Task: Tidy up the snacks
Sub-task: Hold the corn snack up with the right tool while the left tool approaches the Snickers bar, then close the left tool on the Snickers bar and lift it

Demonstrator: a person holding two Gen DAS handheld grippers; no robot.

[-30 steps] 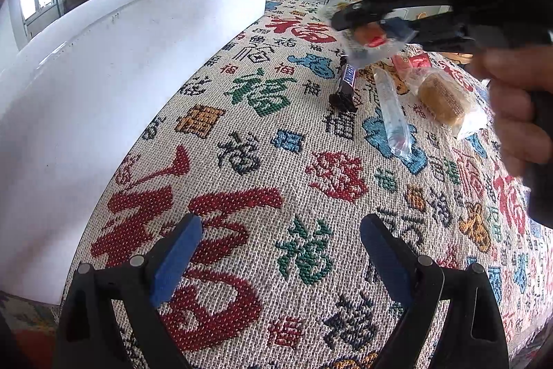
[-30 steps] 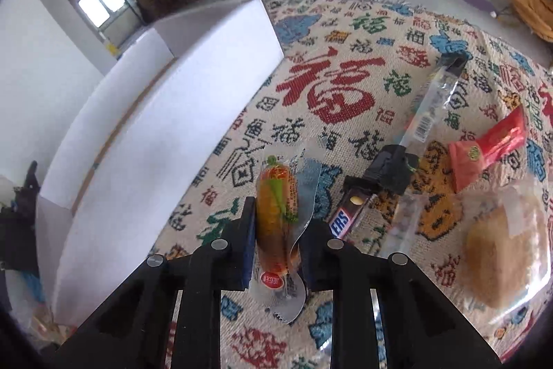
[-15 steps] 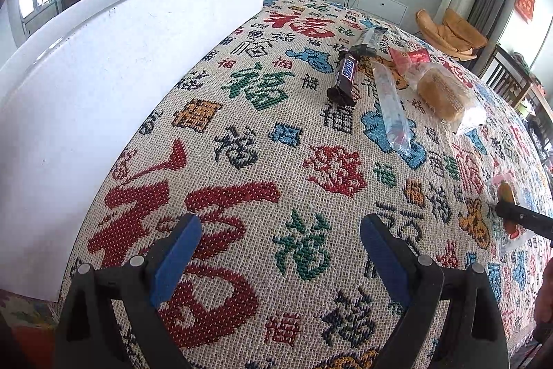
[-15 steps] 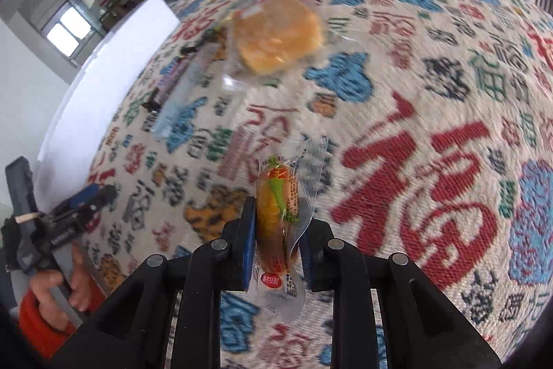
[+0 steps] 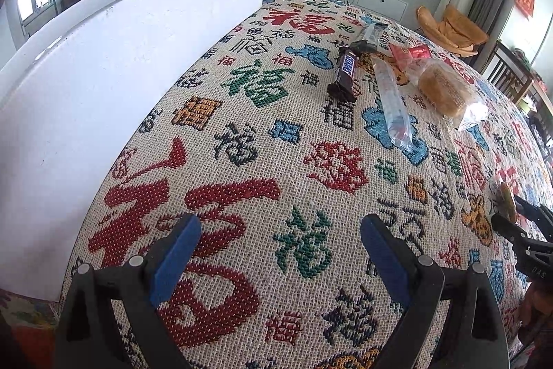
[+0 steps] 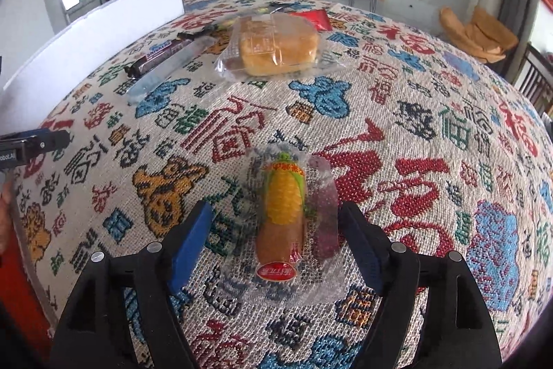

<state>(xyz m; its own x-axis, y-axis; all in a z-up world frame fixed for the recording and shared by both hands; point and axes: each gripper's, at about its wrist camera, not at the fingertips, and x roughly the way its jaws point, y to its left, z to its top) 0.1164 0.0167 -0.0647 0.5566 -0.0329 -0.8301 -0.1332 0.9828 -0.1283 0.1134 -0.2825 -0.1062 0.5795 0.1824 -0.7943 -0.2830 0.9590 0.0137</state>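
Living-room daylight falls on a woven tablecloth (image 6: 432, 99) patterned with red, green and blue characters, where the right gripper (image 6: 276, 241), its blue-padded jaws opening, stands astride a clear-wrapped corn-shaped sausage snack (image 6: 281, 217) that lies flat on the cloth, free of both pads, near the table's right-hand near edge. The left gripper (image 5: 276, 251) hovers open and empty over the near left part of the cloth. Farther out, toward the middle and far edge, lie a brown chocolate bar in a dark wrapper (image 5: 346, 71), a long clear plastic tube packet (image 5: 392, 102), a golden bun in a transparent bag (image 6: 276, 49) and a small red foil sachet (image 6: 314, 19); a tall white board (image 5: 114, 85) stands along the left edge. Done well, this release likely calls for letting the jaws spread fully and lifting straight away so neither pad drags the crinkly wrapper out of place. Compared with a second ago, the snack is no longer pinched upright between the pads up beside the chocolate bar; it has been carried across to this near right area and set down, while the left gripper has kept its place.
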